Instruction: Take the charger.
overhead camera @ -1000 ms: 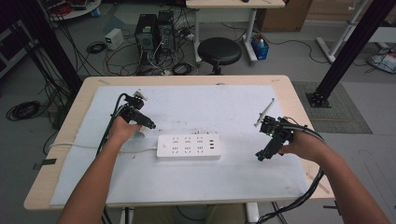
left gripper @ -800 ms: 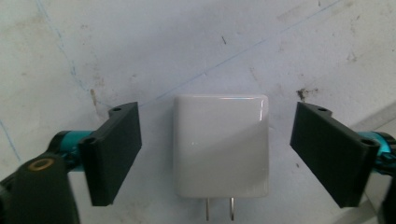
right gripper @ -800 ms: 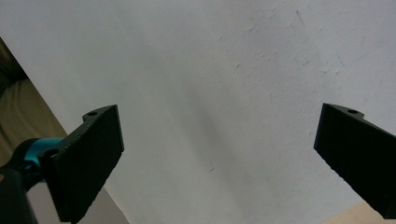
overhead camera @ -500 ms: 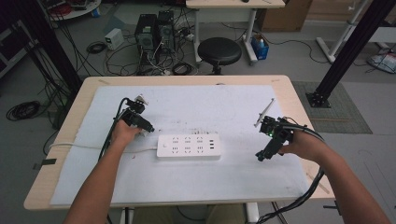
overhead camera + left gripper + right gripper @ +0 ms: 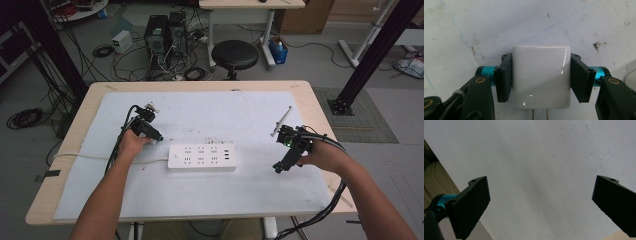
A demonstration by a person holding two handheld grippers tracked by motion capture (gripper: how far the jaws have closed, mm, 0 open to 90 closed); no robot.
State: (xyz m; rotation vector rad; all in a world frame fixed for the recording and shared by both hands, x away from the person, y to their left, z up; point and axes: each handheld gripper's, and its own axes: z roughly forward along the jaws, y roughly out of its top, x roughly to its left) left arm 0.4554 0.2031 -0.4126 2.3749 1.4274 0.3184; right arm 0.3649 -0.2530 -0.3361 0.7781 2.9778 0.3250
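A glossy white charger cube (image 5: 541,75) is clamped between the black jaws of my left gripper (image 5: 541,72), which have just been closing onto its two sides. Two metal prongs stick out of the cube toward the camera. Seen from above, the left gripper (image 5: 156,136) hovers low over the white mat, just beyond the left end of a white power strip (image 5: 201,156). My right gripper (image 5: 279,167) is held over the mat to the right of the strip. Its jaws (image 5: 541,195) stand wide open with only bare mat between them.
A white mat (image 5: 225,110) covers most of the wooden table (image 5: 65,190). The strip's white cord (image 5: 95,159) runs left off the table. A thin pale stick (image 5: 282,120) lies near the right gripper. A stool and computer boxes stand on the floor beyond the table.
The left gripper has shifted slightly toward the near side, closer to the power strip's left end. The right hand and gripper have kept still.
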